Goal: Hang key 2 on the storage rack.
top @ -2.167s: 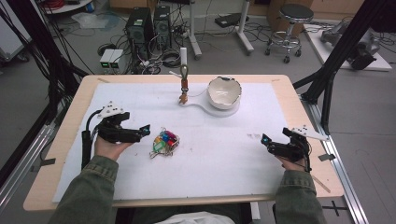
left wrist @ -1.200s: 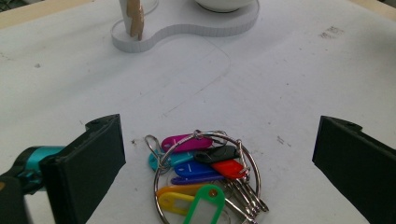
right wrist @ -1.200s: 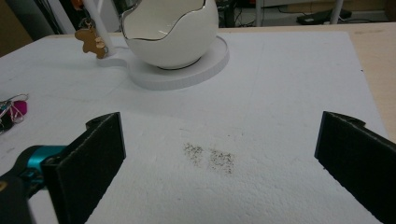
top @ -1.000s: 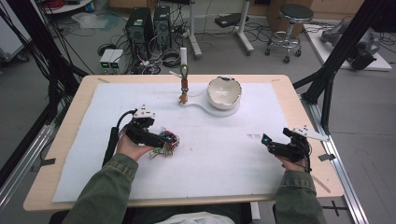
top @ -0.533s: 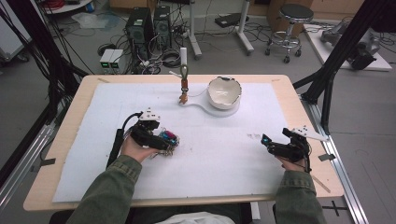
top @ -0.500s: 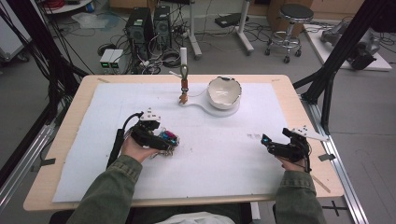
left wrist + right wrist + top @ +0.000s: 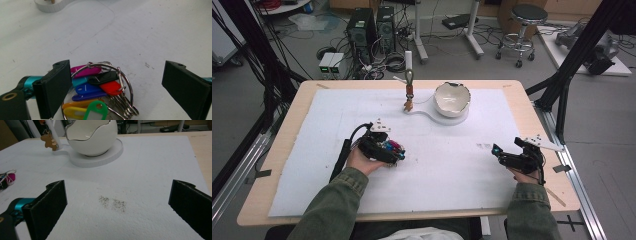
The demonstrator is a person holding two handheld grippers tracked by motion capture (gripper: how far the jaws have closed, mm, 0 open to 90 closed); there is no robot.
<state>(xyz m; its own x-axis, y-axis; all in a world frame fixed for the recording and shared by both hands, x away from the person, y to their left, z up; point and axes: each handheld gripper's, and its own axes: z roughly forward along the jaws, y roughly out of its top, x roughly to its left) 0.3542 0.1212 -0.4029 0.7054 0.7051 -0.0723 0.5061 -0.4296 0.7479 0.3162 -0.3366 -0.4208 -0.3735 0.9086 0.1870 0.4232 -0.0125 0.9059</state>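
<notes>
The key ring (image 7: 100, 92) lies on the white sheet (image 7: 452, 165) left of the table's middle, right at the left gripper (image 7: 394, 154). It is a large steel ring threaded with smaller rings and a fan of plastic tags: magenta, teal, black, red, blue, orange, yellow and green, plus a few bare metal keys pointing toward the lower right. The green tag has a pale insert window; no writing can be read on any tag.

The left gripper (image 7: 115, 90) hovers over the bunch, its jaws wide apart and just now closing a little; the ring sits between them, its left edge just beside the left jaw, the right jaw well clear. Nothing is clamped.

The right gripper (image 7: 498, 151) rests near the sheet's right edge, jaws apart over a bare, speckled patch. A white bowl (image 7: 91, 136) stands on its stand at the far side.
</notes>
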